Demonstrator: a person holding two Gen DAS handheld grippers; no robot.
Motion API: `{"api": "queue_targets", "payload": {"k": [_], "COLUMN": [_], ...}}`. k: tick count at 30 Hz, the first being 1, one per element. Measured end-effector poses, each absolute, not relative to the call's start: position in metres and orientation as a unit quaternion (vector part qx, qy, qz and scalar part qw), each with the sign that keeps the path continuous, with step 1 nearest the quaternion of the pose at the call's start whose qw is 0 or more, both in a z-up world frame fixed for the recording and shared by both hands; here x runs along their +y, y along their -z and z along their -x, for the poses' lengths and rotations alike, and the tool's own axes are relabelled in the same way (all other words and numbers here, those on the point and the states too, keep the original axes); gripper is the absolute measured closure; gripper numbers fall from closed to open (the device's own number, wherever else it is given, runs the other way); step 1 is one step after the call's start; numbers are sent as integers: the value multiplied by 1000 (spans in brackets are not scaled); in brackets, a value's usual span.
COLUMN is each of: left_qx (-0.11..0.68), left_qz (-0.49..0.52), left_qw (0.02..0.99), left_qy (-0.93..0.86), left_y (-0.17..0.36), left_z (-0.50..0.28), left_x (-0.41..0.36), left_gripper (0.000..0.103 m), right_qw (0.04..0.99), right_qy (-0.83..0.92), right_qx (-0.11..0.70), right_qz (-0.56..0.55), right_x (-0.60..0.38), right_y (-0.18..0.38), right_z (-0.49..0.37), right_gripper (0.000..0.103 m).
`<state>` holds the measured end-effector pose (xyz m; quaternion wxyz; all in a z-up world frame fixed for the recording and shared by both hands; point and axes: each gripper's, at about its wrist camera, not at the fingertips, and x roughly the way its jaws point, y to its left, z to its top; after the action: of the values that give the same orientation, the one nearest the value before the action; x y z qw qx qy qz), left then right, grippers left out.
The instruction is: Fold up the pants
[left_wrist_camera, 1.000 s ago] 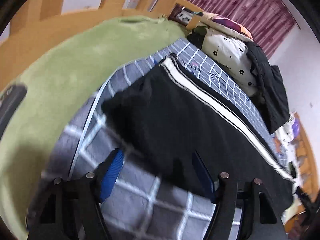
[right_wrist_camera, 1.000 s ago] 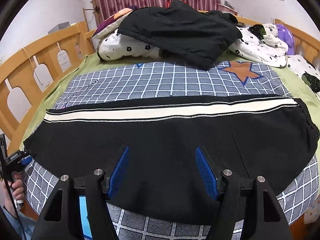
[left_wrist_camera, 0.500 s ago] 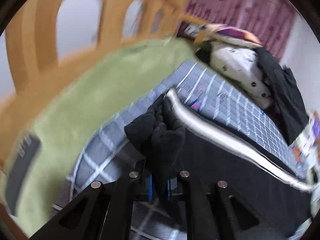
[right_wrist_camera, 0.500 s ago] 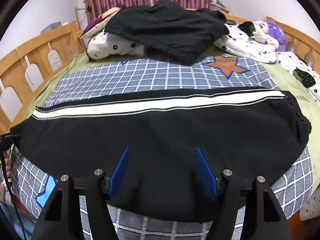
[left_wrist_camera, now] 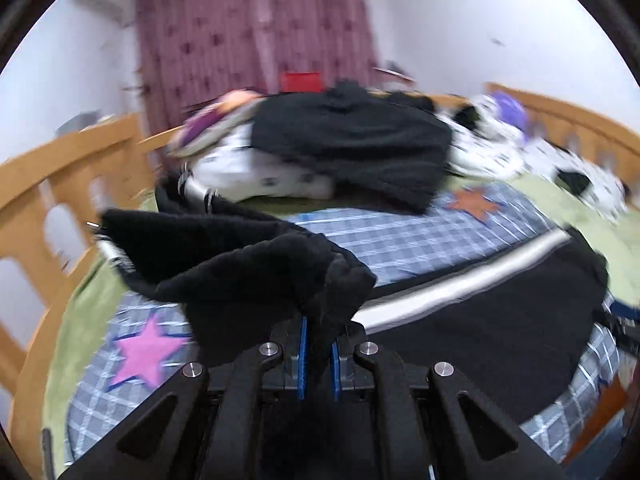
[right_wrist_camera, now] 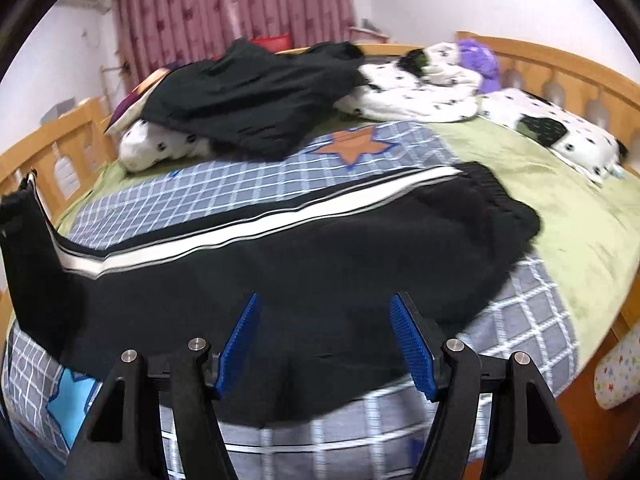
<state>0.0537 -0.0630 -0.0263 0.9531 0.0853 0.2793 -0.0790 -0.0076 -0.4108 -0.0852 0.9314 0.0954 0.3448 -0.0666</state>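
Observation:
Black pants (right_wrist_camera: 320, 248) with a white side stripe lie across the checked blanket on the bed. My left gripper (left_wrist_camera: 319, 354) is shut on the pants' leg end (left_wrist_camera: 248, 268), which hangs bunched and lifted above the blanket. In the right wrist view that lifted leg end (right_wrist_camera: 28, 248) rises at the far left, off the bed. My right gripper (right_wrist_camera: 326, 344) hovers open over the near edge of the pants' middle, with nothing pinched between its blue pads. The waistband (right_wrist_camera: 500, 200) rests on the right side.
A pile of dark clothes (right_wrist_camera: 256, 92) and spotted white bedding (right_wrist_camera: 420, 80) fills the far end of the bed. A wooden bed rail (right_wrist_camera: 560, 64) runs round the far and left sides. Green sheet (right_wrist_camera: 580, 232) shows to the right; a curtain (right_wrist_camera: 224, 4) hangs behind.
My left gripper closed on the pants' leg end, then lifted it and swung round toward the bed's middle. My right gripper shifted right along the pants, still open.

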Motion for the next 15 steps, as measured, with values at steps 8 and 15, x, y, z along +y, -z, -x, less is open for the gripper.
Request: {"api": "queue_targets", "payload": {"k": [8,15], "left_qx": [359,364], "left_qz": [-94,-115], "left_qw": [909,902], "left_qy": [188,201], "left_y": [109,121], "left_z": [-39,-3], "left_x": [-189,-182], "left_gripper": [94,61], "right_qw": [924,920], "right_qy": [75,38], "right_qx": [320,339], "right_qz": [-197,-191], "right_x": [-460,-444], "right_y": [79,84], "right_z": [24,15], "right_gripper": [35,35]}}
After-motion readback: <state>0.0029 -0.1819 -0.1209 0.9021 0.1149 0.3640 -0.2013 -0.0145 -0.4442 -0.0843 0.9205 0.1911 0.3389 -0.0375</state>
